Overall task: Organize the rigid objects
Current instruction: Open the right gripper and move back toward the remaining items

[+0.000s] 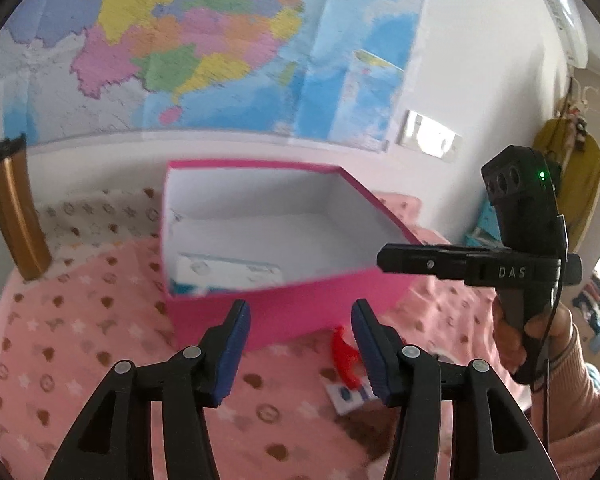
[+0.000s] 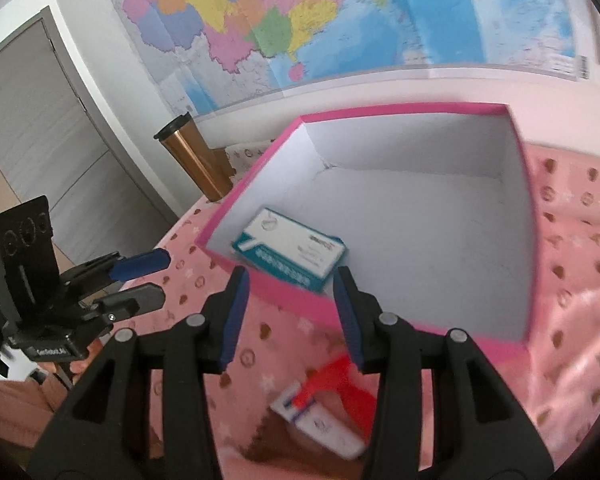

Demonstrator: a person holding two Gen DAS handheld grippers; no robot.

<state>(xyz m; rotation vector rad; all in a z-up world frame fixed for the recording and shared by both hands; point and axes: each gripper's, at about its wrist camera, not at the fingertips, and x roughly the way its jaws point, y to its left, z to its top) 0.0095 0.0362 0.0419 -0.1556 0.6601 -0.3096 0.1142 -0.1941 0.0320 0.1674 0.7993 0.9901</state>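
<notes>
Inside pink box (image 2: 528, 216), teal carton (image 2: 290, 254) by near-left wall, remaining floor bare

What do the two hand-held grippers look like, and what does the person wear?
Each gripper, left gripper and right gripper, has black plastic scissor-like arms with round silver rivets and ribbed blue pads. The right one's black handle shows a green light, white letters "DAS" and a thin black cable. The person wears a pink sleeve.
</notes>
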